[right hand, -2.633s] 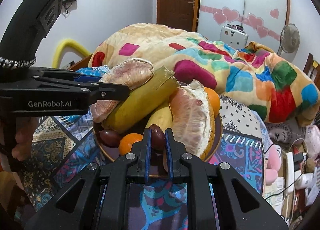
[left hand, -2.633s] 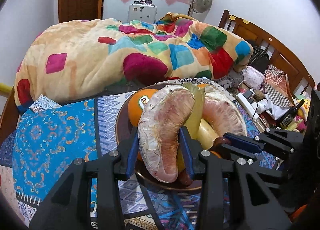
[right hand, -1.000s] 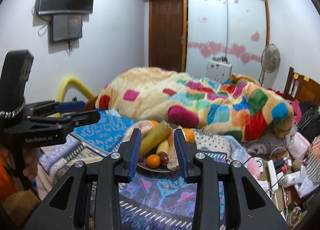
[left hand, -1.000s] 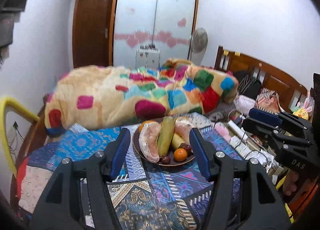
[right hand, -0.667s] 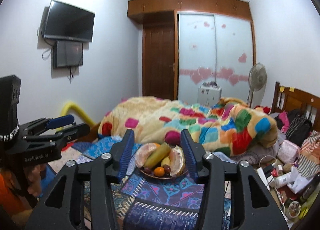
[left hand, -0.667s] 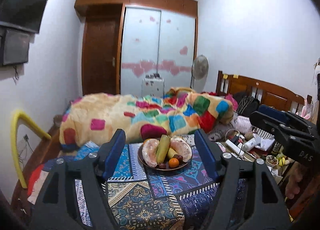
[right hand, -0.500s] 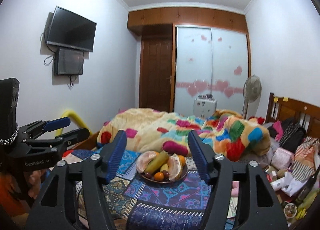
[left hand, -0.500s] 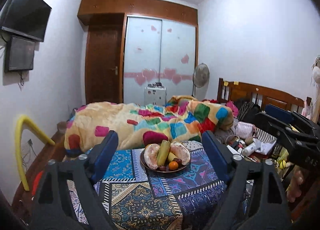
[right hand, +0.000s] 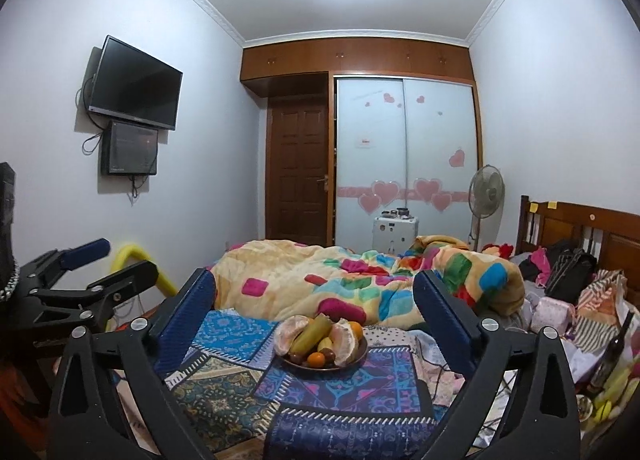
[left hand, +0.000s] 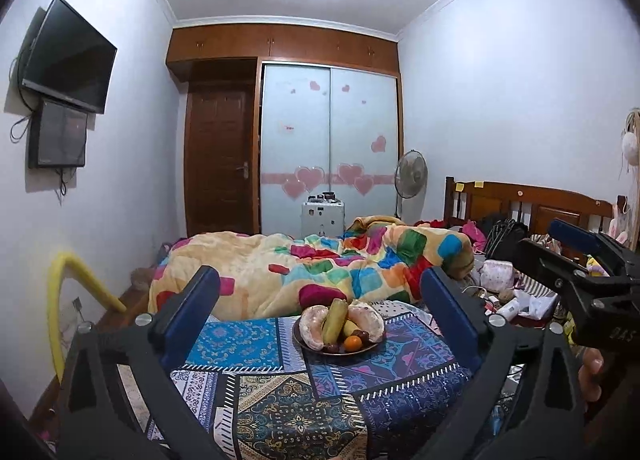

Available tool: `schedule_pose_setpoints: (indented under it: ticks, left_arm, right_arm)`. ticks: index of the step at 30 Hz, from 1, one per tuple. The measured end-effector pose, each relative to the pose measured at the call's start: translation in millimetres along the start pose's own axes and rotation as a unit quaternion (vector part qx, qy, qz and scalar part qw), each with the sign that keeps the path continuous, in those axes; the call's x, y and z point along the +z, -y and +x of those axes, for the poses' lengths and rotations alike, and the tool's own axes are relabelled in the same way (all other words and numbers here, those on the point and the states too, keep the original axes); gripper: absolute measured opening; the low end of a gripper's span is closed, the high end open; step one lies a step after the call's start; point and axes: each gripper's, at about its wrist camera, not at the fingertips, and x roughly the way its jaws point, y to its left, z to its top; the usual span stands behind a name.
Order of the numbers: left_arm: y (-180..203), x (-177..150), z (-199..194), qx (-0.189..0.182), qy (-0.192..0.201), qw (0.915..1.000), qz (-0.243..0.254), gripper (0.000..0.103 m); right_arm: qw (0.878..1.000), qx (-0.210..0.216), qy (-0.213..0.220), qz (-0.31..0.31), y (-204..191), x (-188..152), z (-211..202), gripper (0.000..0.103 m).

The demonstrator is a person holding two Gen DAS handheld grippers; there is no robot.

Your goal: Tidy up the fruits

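Blue-padded jaws of the left tool (left hand: 320,312) are spreading, near their widest, with nothing between the pads; they merely frame the far-off plate. Right tool (right hand: 314,310) likewise: jaws opening, almost at full spread, pads bare, touching nothing. Both point roughly level, well back from the fruit.

Right tool shows at 3 o'clock in the left view, a person's fingers (left hand: 590,374) wrapped under it; left tool sits at 9 o'clock in the right view.

Dark plate (right hand: 358,358) rests on the patterned cloth (right hand: 312,392) at the near end of the bed, at dead centre of both views, edging toward 6 o'clock. On it: two peeled pomelo segments (right hand: 290,332) flanking a long green-yellow fruit (right hand: 310,330), a banana, a small orange (right hand: 316,359) and some dark round fruits at the front rim. At this range, the count of dark ones is unclear.

Judgement: fruit all gathered on the plate, none loose on the cloth that I can see; task looks finished or nearly so, little left but withdrawal.

Patchwork quilt (left hand: 320,264) lies heaped at 12 o'clock beyond the plate.
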Motion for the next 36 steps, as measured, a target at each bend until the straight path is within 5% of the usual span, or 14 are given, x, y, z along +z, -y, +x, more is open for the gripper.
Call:
schedule_pose_setpoints:
  ticks: [36]
  left_arm:
    - [5.5, -1.9, -3.7, 0.005, -0.002, 1.0, 0.007, 0.103]
  right_arm:
    - [1.0, -0.001, -0.006, 0.004, 2.3, -5.8, -5.1, 0.103]
